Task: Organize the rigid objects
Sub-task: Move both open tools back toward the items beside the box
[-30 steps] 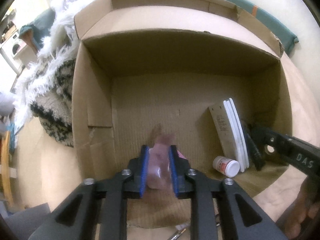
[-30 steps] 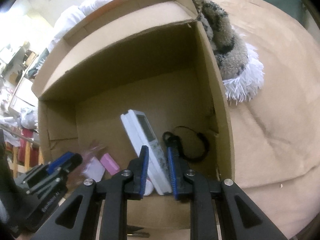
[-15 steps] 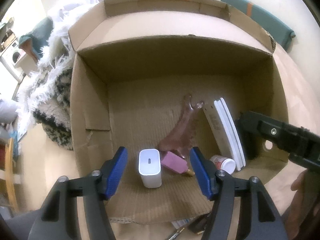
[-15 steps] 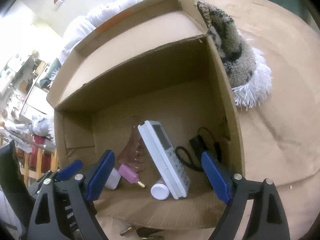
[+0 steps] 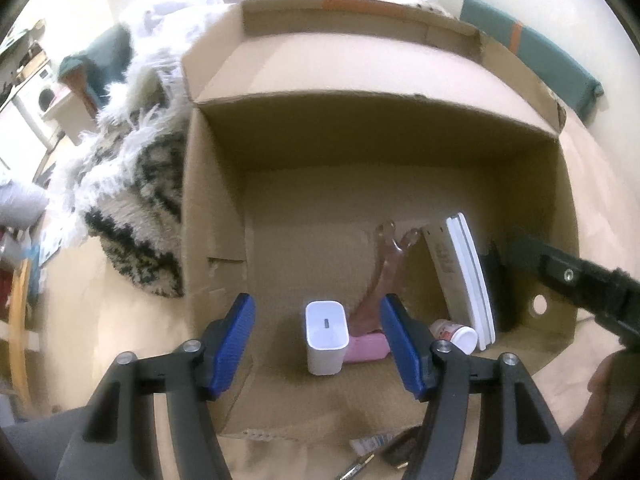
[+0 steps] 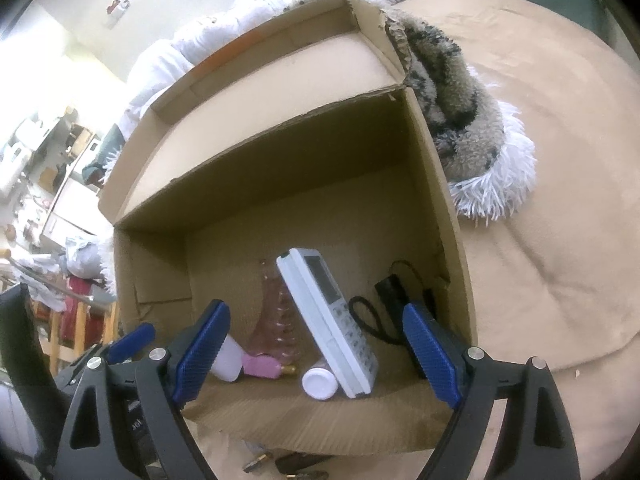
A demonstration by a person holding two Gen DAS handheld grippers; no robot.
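An open cardboard box [image 5: 212,216] [image 6: 444,216] lies on a beige cover. On its floor stand a white charger cube [image 5: 325,330] [image 6: 226,360], a pink bottle [image 5: 366,348] [image 6: 264,368], a translucent pink hair claw [image 5: 384,276] [image 6: 276,320], a white remote [image 5: 460,276] [image 6: 328,320], a small white-capped jar [image 5: 456,334] [image 6: 319,384] and a black strap [image 6: 392,304]. My left gripper [image 5: 318,336] hangs open above the charger, touching nothing. My right gripper [image 6: 318,344] stands wide open over the remote and jar, holding nothing.
A shaggy cream-and-black rug [image 5: 132,184] [image 6: 468,128] presses against the box's side. A teal cushion [image 5: 532,52] lies behind it. Small loose items, a tube and a pen-like piece [image 5: 372,444], lie on the cover in front of the box. A hand [image 5: 608,420] shows at lower right.
Both grippers opened. The left let go of the pink hair claw, which now leans by the remote; the right let go of the remote. Both drew back slightly from the box.
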